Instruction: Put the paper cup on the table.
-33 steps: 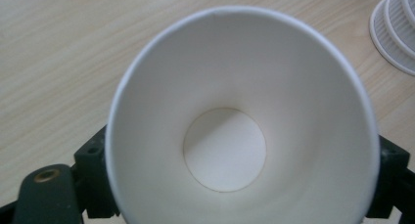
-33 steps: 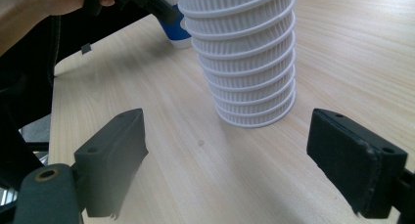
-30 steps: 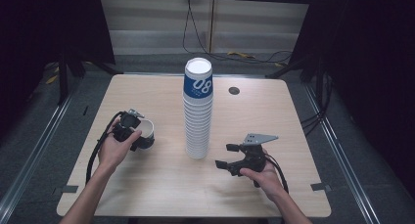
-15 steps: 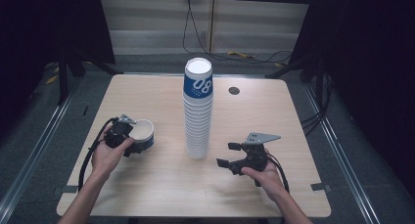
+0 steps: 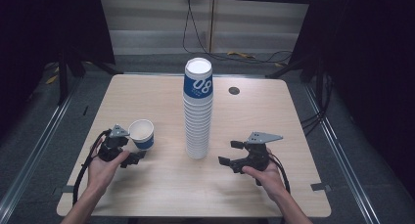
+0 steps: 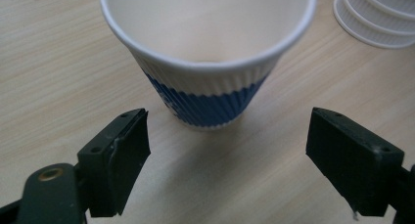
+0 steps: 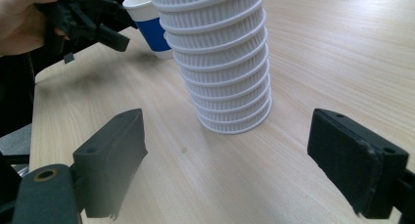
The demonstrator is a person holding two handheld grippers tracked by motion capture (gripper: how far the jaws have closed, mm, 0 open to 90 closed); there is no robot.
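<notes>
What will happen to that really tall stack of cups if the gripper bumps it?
The stack of cups would probably topple: it stands tall on one narrow rim on the table. It looks like thin ribbed paper, so likely light and easy to shove. The open right gripper should nudge low and gently.

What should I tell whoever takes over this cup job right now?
Left tool: open, jaws apart on either side of the single cup but not touching it.
Right tool: open, holding nothing, facing the base of the cup stack.
Things: the single cup stands upright on the table, left of the stack and apart from it. The stack stands upside down mid-table.
Done: one cup is set out on its own.
Left: probably separate more cups from the stack; the right tool looks best placed to steady or take it.
</notes>
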